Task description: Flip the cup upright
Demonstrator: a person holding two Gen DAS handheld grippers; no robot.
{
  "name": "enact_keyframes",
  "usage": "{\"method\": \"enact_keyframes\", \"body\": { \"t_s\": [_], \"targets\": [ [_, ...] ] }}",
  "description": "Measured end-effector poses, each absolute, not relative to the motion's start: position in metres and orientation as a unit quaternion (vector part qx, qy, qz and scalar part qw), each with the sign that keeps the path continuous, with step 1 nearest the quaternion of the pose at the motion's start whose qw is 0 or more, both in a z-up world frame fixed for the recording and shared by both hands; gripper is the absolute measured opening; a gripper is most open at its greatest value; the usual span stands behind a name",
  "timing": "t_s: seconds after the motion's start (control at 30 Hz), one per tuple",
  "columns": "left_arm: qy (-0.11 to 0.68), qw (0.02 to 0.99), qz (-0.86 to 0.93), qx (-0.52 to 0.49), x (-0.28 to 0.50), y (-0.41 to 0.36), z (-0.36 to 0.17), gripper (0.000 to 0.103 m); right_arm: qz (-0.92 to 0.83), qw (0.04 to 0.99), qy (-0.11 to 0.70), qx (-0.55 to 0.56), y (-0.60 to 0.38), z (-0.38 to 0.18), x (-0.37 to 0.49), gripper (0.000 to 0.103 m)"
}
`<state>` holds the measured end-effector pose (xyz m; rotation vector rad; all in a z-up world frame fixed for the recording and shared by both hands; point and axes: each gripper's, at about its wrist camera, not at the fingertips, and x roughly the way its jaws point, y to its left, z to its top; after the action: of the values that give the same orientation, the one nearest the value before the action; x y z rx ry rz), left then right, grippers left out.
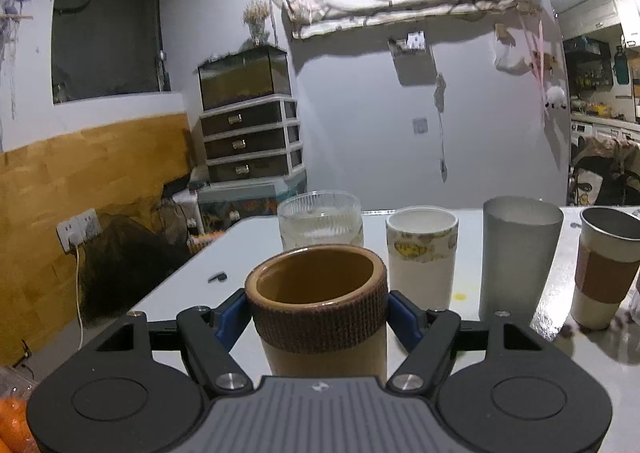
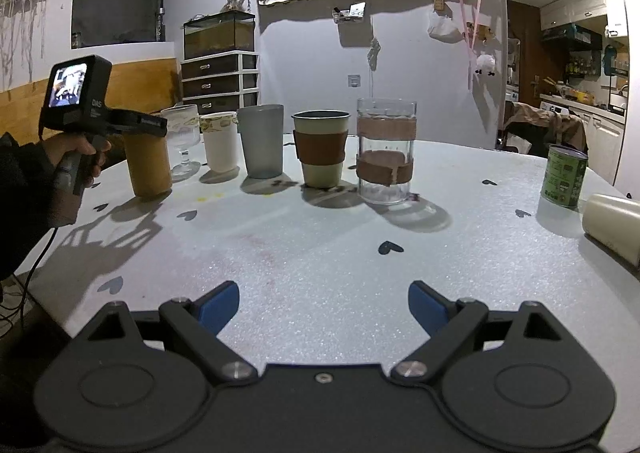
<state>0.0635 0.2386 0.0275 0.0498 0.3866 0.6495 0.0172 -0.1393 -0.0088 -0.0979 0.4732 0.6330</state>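
Observation:
A tan cup with a brown woven band [image 1: 320, 311] stands upright on the white table [image 1: 224, 253], mouth up. My left gripper [image 1: 318, 317] has its blue pads against both sides of the cup. In the right wrist view the same cup [image 2: 149, 167] stands at the left end of a row, with the left gripper's body [image 2: 80, 101] held by a hand behind it. My right gripper [image 2: 324, 303] is open and empty above the table's near side. A cream cup [image 2: 612, 227] lies on its side at the far right.
Upright in a row: a stemmed glass [image 2: 183, 141], a white patterned cup [image 2: 219, 141], a grey tumbler [image 2: 262, 141], a sleeved cup [image 2: 320, 149], a taped glass [image 2: 385, 151]. A green can [image 2: 563, 175] stands right. Heart marks dot the table [image 2: 320, 253].

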Motion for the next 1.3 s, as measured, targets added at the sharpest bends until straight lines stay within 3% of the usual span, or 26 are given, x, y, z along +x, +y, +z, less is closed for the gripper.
{"method": "enact_keyframes", "body": {
  "t_s": [0.07, 0.17, 0.2, 0.53, 0.9, 1.3],
  "targets": [
    [0.189, 0.929, 0.318, 0.023, 0.065, 0.239, 0.027, 0.076, 0.308, 0.922, 0.231, -0.046, -0.141, -0.009, 0.018, 0.092],
    [0.18, 0.929, 0.323, 0.012, 0.061, 0.238, 0.031, 0.095, 0.309, 0.921, 0.232, -0.043, -0.142, -0.008, 0.02, 0.092],
    [0.173, 0.93, 0.323, 0.009, 0.057, 0.236, 0.033, 0.097, 0.31, 0.921, 0.232, -0.042, -0.142, -0.008, 0.02, 0.092],
    [0.15, 0.947, 0.278, -0.056, -0.004, 0.194, 0.05, 0.103, 0.313, 0.926, 0.208, -0.033, -0.14, 0.005, 0.027, 0.092],
    [0.17, 0.961, 0.218, -0.03, -0.057, 0.123, 0.035, 0.103, 0.312, 0.93, 0.195, -0.022, -0.132, 0.013, 0.042, 0.099],
    [0.183, 0.959, 0.212, -0.03, -0.086, 0.096, 0.019, 0.103, 0.303, 0.932, 0.197, -0.019, -0.132, 0.012, 0.046, 0.102]
  ]
}}
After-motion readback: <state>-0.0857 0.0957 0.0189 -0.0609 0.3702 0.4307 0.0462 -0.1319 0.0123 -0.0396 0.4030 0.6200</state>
